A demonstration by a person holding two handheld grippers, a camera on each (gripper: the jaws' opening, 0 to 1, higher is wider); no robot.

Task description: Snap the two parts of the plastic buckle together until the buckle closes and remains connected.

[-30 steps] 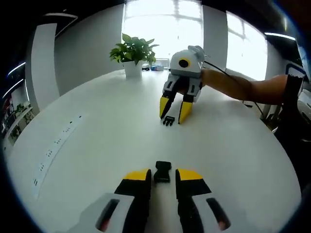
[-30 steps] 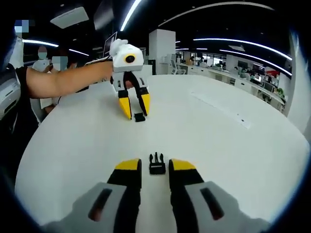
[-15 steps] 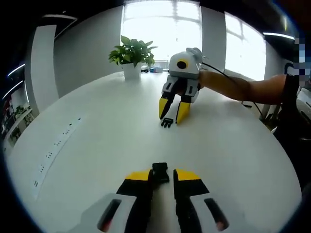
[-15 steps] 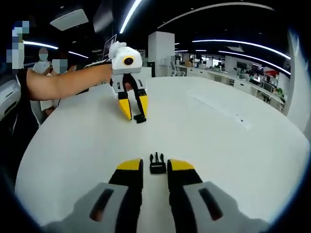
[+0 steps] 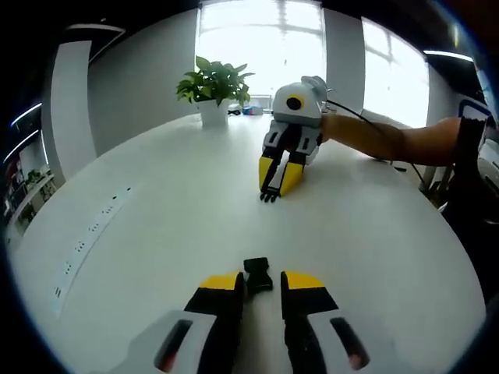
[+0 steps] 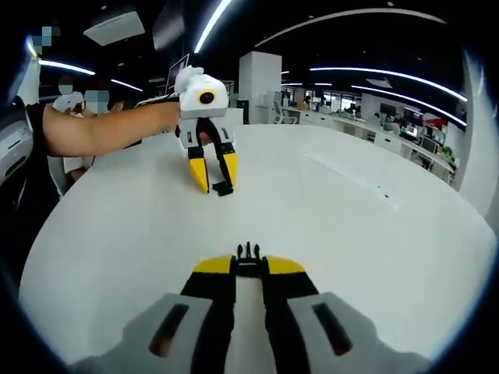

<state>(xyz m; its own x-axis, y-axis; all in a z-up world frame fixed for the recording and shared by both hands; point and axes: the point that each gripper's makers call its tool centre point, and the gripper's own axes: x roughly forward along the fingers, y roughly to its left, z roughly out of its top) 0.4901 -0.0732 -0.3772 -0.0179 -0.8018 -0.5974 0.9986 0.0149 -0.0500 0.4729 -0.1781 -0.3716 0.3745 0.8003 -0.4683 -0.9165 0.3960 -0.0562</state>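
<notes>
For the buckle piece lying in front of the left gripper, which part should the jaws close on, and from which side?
Grip the socket half across its flat side walls, coming straight down from above as the left gripper is aimed. It lies flat on the white table, between the open yellow jaw tips. Probably best to leave its far end free, so the pronged half in the right gripper can enter.

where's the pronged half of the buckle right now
The pronged buckle half sits pinched between the right gripper jaws low in the right gripper view, prongs pointing away over the white table.
</notes>
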